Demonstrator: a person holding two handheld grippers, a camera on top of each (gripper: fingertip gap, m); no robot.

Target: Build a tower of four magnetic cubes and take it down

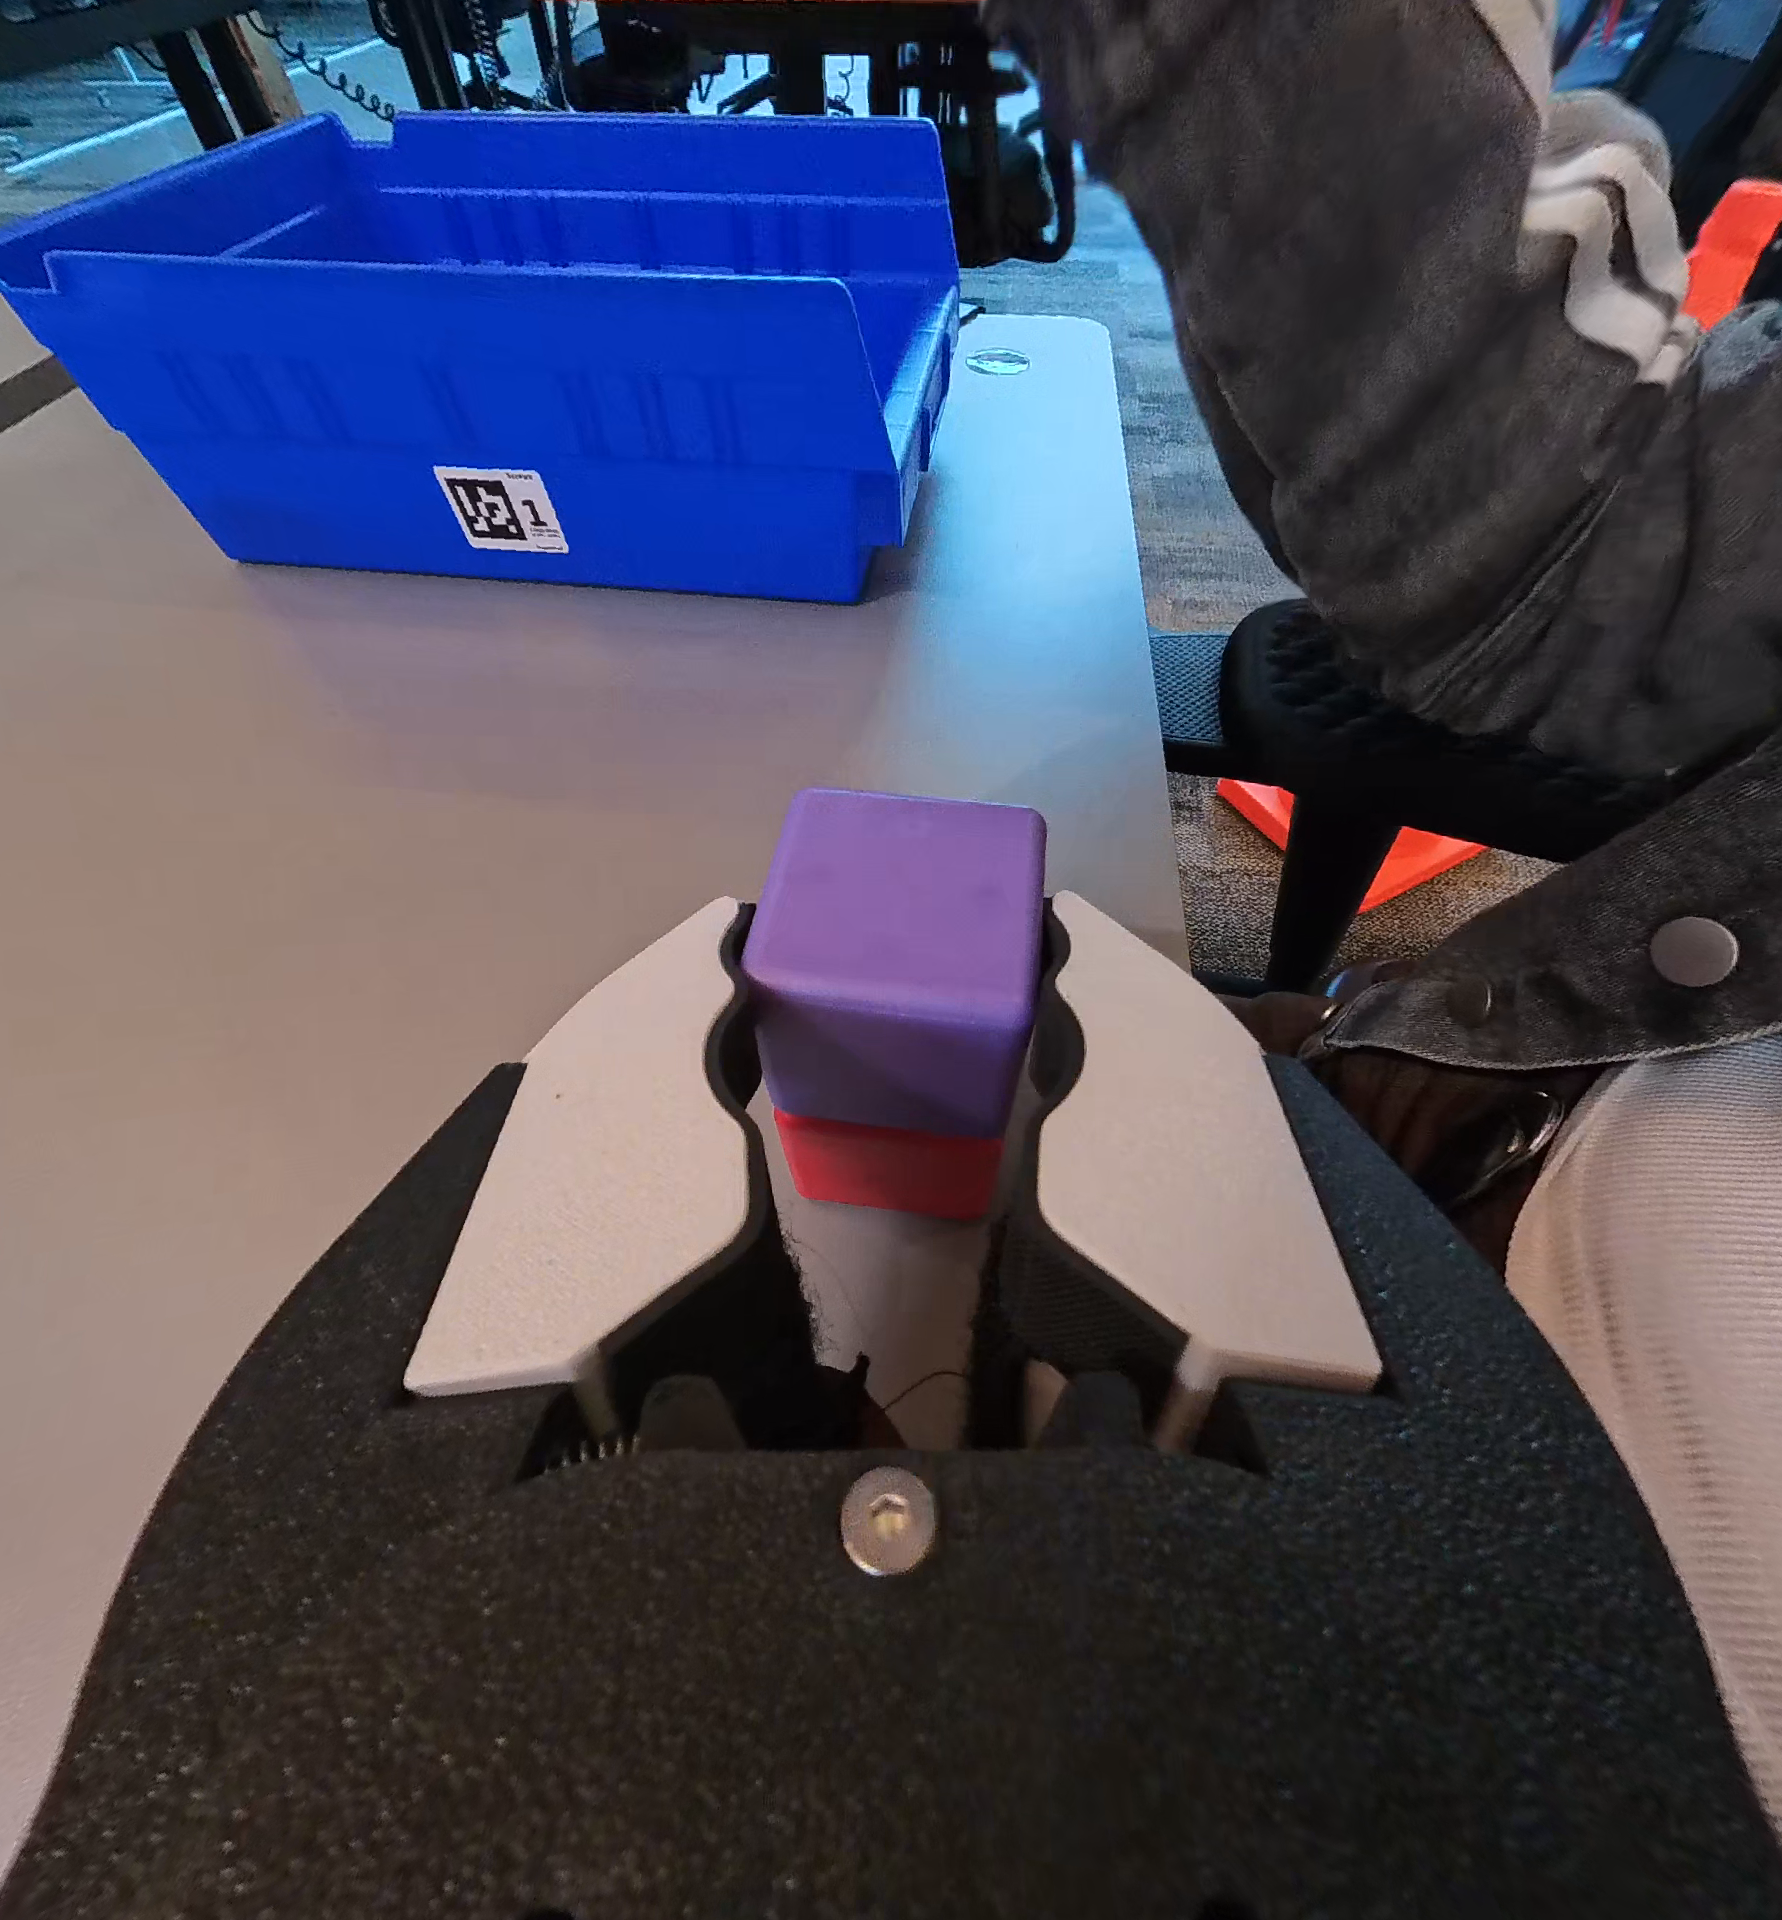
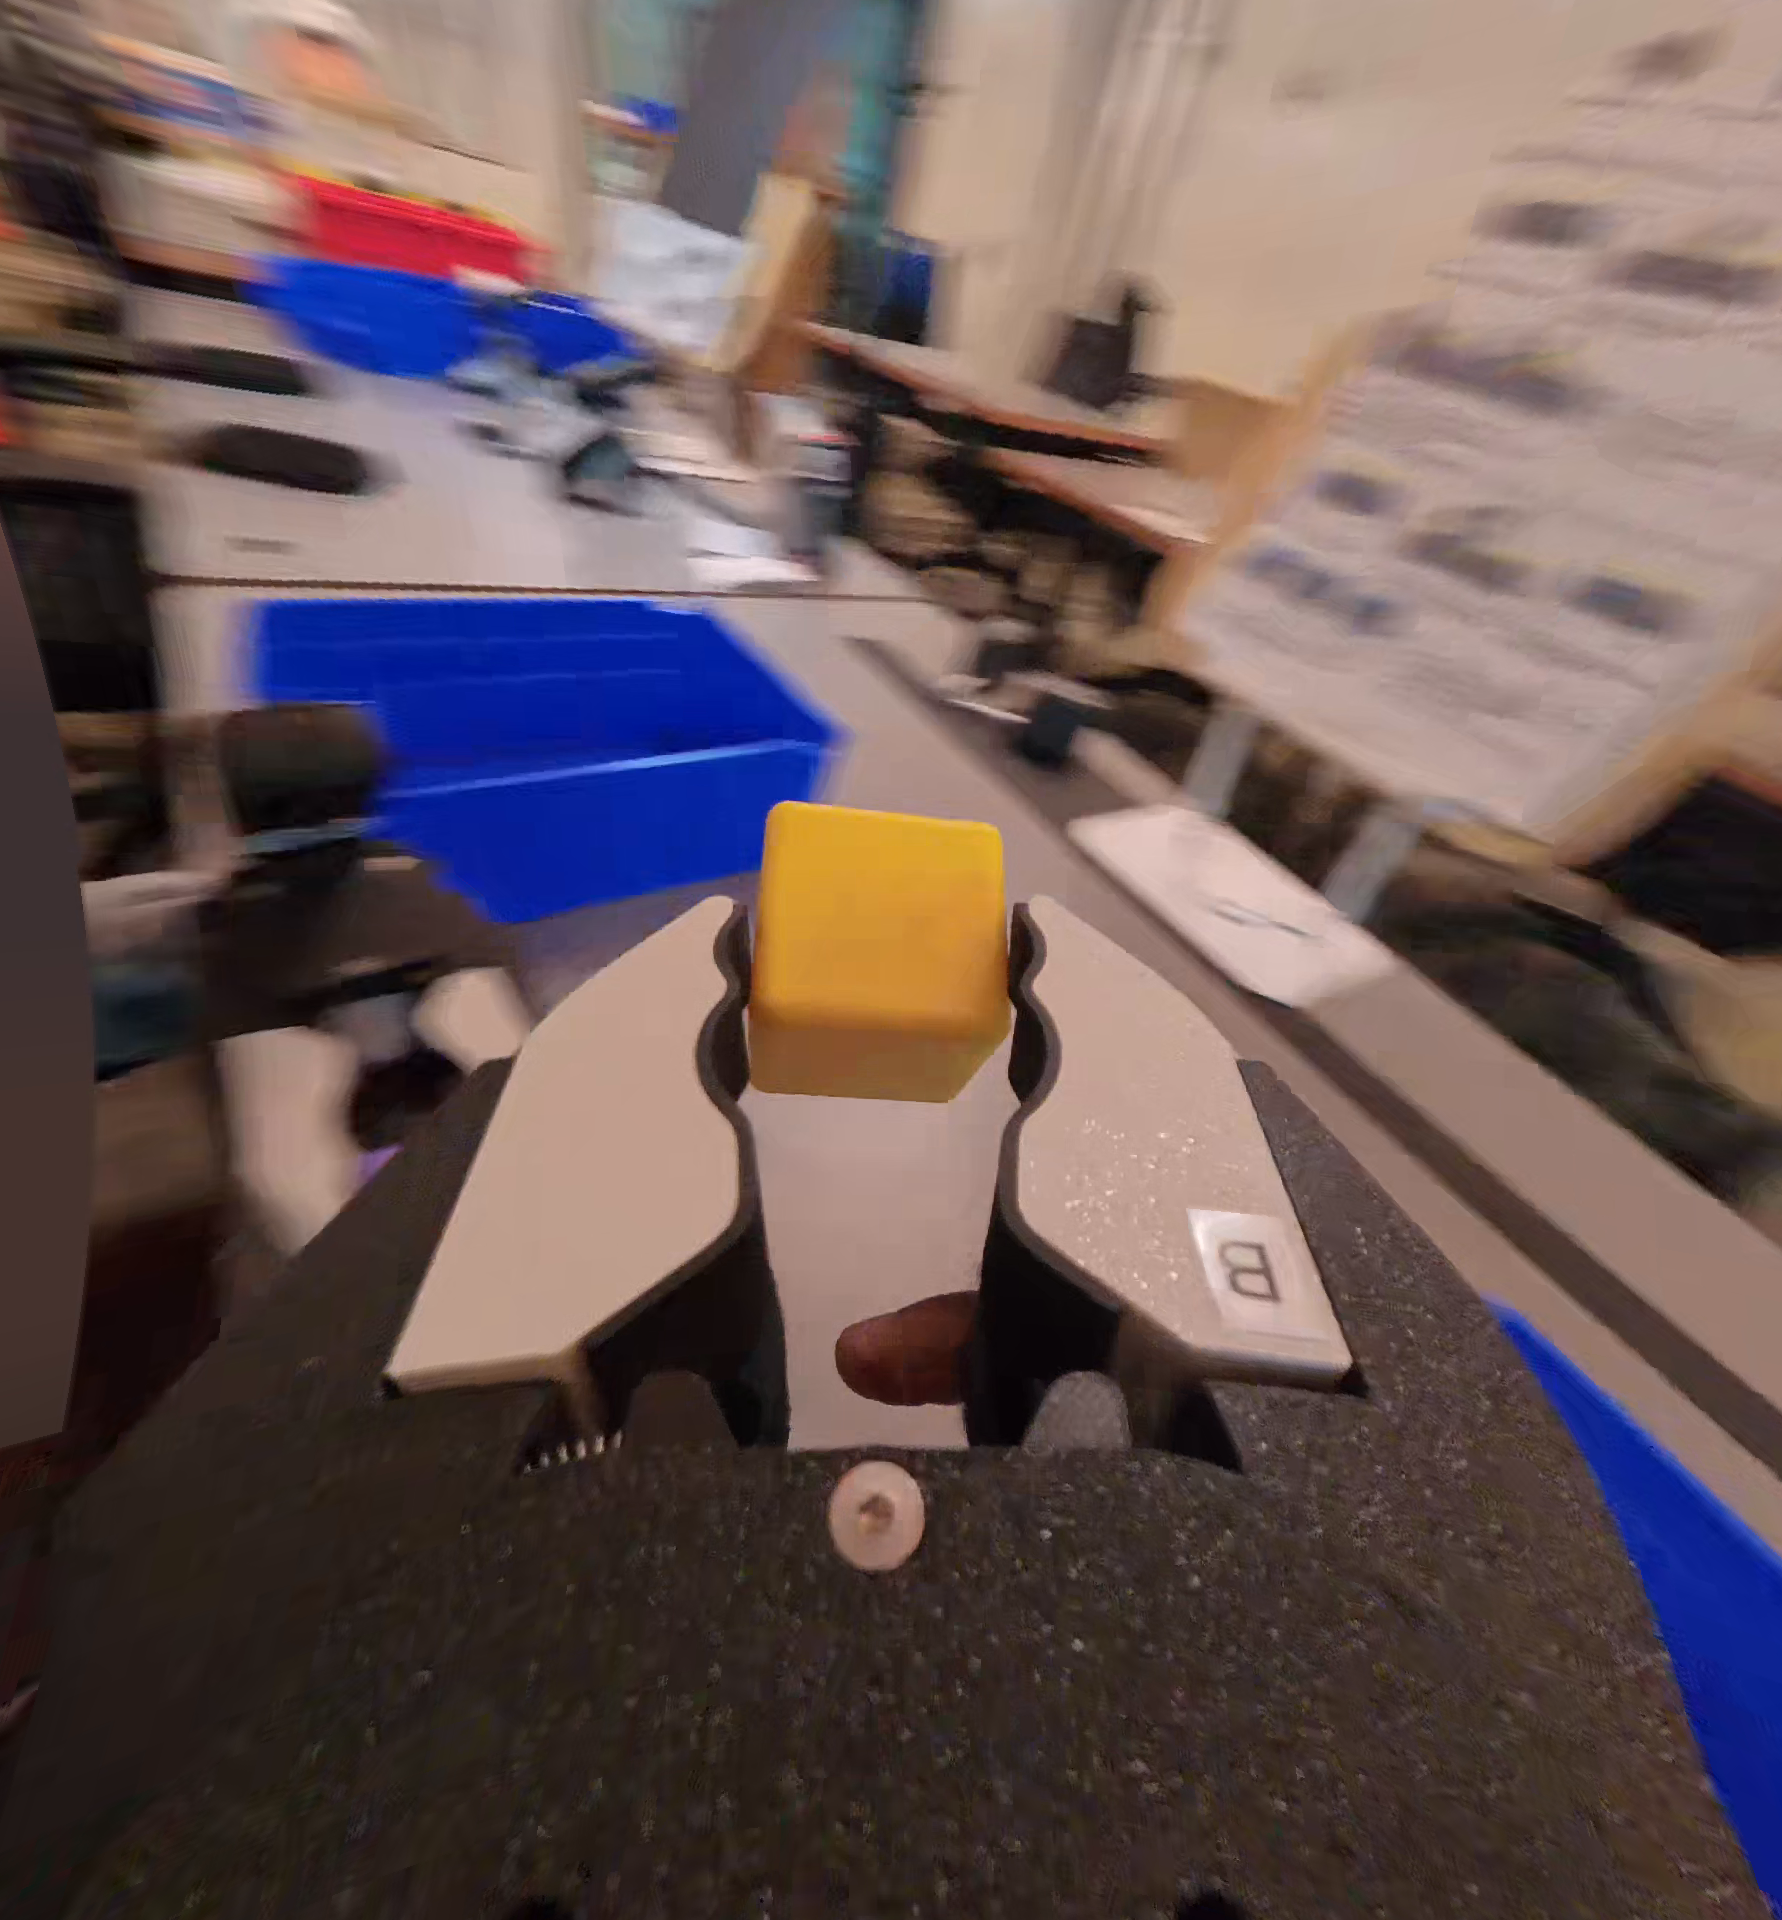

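Cubes are split up: our left gripper (image 1: 892, 935) clamps the purple cube (image 1: 892, 935) stacked on a red cube (image 1: 887, 1174), our right gripper (image 2: 876, 956) pinches the yellow cube (image 2: 876, 956) aloft; through the blur, building or dismantling is unclear.

A solid purple plastic cube (image 1: 892, 935) tops a red plastic cube (image 1: 887, 1174); a yellow plastic cube (image 2: 876, 956); a bright blue plastic bin (image 1: 513, 343); a pale grey desk (image 1: 347, 779).
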